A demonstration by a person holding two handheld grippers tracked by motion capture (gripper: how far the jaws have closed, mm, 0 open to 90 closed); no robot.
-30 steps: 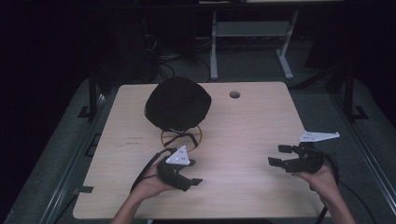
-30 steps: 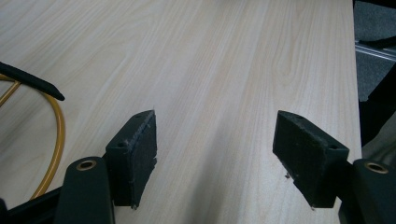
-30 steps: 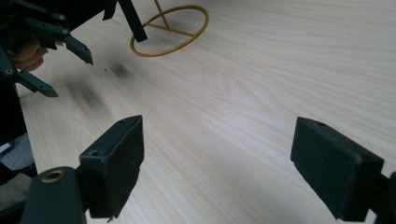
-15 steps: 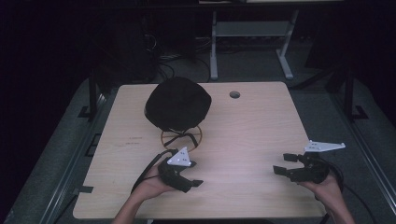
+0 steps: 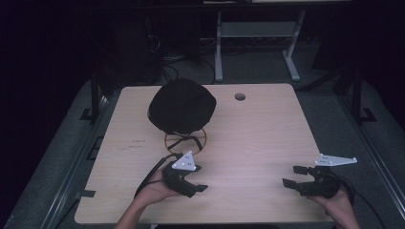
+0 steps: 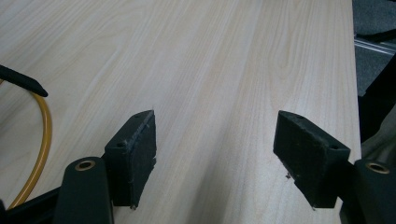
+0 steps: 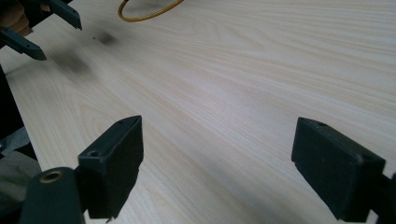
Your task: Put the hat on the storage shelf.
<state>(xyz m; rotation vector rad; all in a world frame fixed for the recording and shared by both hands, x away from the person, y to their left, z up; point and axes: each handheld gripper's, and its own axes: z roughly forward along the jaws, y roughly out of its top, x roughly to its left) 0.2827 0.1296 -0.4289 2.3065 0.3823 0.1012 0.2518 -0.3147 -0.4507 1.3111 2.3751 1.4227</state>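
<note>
No words, numbers or brand marks can be read. A faint dark line of print sits on the bench (image 5: 267, 143) at about nine o'clock from the yellow ring (image 5: 202, 142), too small to make out.

Pale wooden table (image 5: 258, 143), black hat (image 5: 181, 106) over yellow ring stand (image 5: 185, 140) on it.

Hat (image 5: 181, 106) sits on tabletop (image 5: 258, 138) toward the far left, on a ring stand (image 5: 185, 140) just in front of and under it. Left gripper (image 5: 198, 179) near front, just before the ring stand; right gripper (image 5: 292, 176) well apart at front right.
</note>
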